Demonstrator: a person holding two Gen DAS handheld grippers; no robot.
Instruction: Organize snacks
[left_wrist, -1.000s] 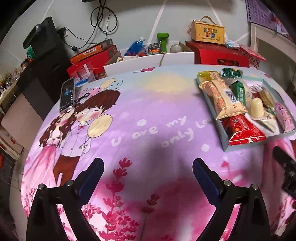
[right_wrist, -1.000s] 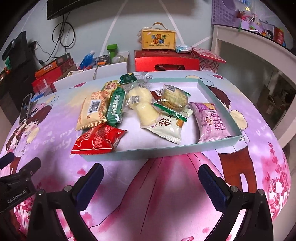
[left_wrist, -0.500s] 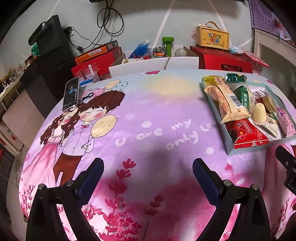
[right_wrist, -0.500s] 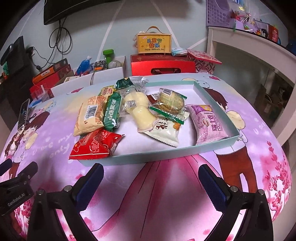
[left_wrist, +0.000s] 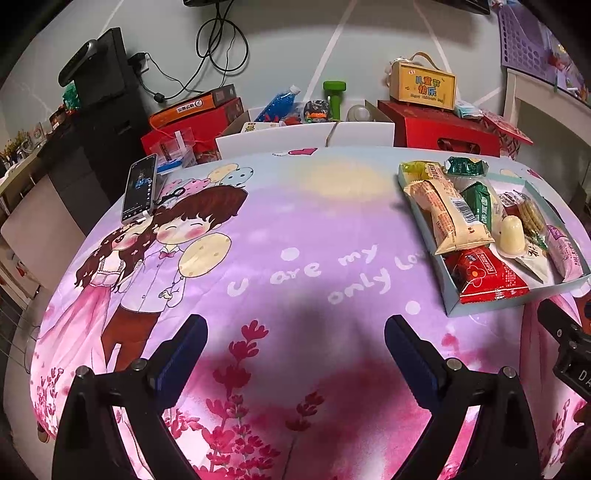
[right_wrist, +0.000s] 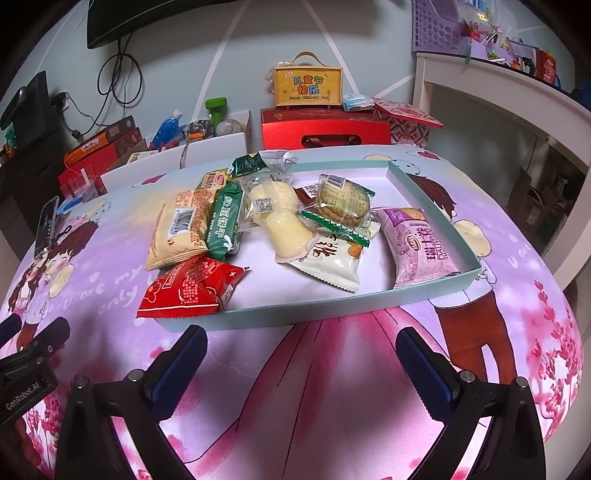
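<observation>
A shallow pale blue tray (right_wrist: 332, 314) (left_wrist: 480, 308) lies on the cartoon-print cloth and holds several wrapped snacks. Among them are a red packet (right_wrist: 192, 290) (left_wrist: 487, 277), a beige packet (right_wrist: 179, 229), a green packet (right_wrist: 226, 221), a cream jelly cup (right_wrist: 290, 236), a round biscuit (right_wrist: 343, 203) and a purple packet (right_wrist: 421, 243). My right gripper (right_wrist: 301, 356) hovers open just in front of the tray's near wall, empty. My left gripper (left_wrist: 295, 345) hangs open over bare cloth, left of the tray, holding nothing.
A phone (left_wrist: 139, 188) lies at the cloth's far left edge. Behind the table stand red boxes (right_wrist: 325, 127), a yellow gift box (right_wrist: 308, 86), a blue bottle (left_wrist: 279, 103) and white cartons. A white shelf (right_wrist: 517, 110) rises at the right.
Both grippers have drawn back and risen a little, so the tray and table look smaller and farther away. The snacks have not moved and both stay open.
</observation>
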